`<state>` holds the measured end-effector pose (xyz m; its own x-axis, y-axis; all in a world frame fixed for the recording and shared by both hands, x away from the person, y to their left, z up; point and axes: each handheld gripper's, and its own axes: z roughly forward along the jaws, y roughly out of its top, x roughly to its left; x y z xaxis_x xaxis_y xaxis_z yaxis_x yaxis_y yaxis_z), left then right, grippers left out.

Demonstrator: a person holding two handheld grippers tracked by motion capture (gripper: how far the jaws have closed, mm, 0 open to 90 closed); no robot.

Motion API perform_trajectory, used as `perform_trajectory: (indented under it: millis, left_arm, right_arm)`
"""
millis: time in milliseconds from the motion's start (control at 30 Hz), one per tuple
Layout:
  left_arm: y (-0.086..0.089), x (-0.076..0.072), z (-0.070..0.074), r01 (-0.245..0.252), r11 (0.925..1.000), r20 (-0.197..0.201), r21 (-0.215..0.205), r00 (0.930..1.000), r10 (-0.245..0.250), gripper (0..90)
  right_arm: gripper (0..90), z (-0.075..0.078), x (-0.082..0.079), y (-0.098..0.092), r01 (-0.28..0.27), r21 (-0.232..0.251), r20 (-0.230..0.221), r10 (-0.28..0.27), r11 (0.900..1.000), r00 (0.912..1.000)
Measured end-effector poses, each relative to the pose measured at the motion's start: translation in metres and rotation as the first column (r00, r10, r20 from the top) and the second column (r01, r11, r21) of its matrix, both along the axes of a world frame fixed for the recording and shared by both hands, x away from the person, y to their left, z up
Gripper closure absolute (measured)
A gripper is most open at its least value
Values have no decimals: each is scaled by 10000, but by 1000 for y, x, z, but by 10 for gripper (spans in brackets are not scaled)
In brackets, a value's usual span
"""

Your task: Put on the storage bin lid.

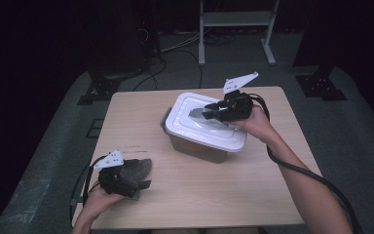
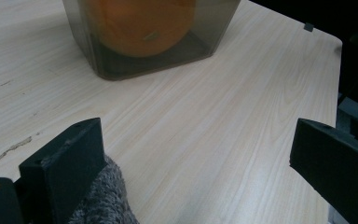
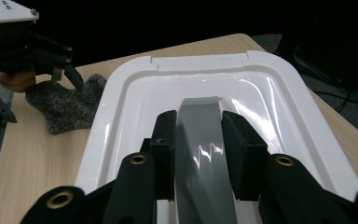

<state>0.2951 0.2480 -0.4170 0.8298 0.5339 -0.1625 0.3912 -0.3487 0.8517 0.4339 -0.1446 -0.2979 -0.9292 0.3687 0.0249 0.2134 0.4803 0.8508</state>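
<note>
A white lid [image 1: 187, 122] with a grey handle [image 1: 198, 113] lies over a smoky clear box [image 1: 199, 148] at the middle of the table. My right gripper [image 1: 209, 113] is shut on that handle; in the right gripper view both pads press the handle [image 3: 200, 154] from the sides, above the lid [image 3: 135, 93]. An orange [image 2: 140, 23] sits inside the box [image 2: 209, 28]. Near the front left corner my left gripper [image 1: 141, 176] is open. A grey knitted cloth [image 1: 137, 168] lies by one of its jaws, and the cloth [image 2: 102, 200] touches that jaw's inner side.
The wooden table [image 1: 253, 195] has open surface at the front and right. The left gripper [image 3: 67, 65] and cloth [image 3: 65, 107] show beyond the lid in the right gripper view. Cables [image 1: 175, 48], a metal frame [image 1: 236, 29] and dark stands [image 1: 321, 83] stand on the floor behind.
</note>
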Motion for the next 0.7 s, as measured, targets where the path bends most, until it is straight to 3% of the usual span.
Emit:
perform_trajectory:
  millis: [700]
  left_arm:
    - [0, 0, 0, 25, 10000, -3, -21, 10000, -25, 25]
  right_arm:
    - [657, -17, 17, 5, 183, -162, -260, -187, 9997, 9995]
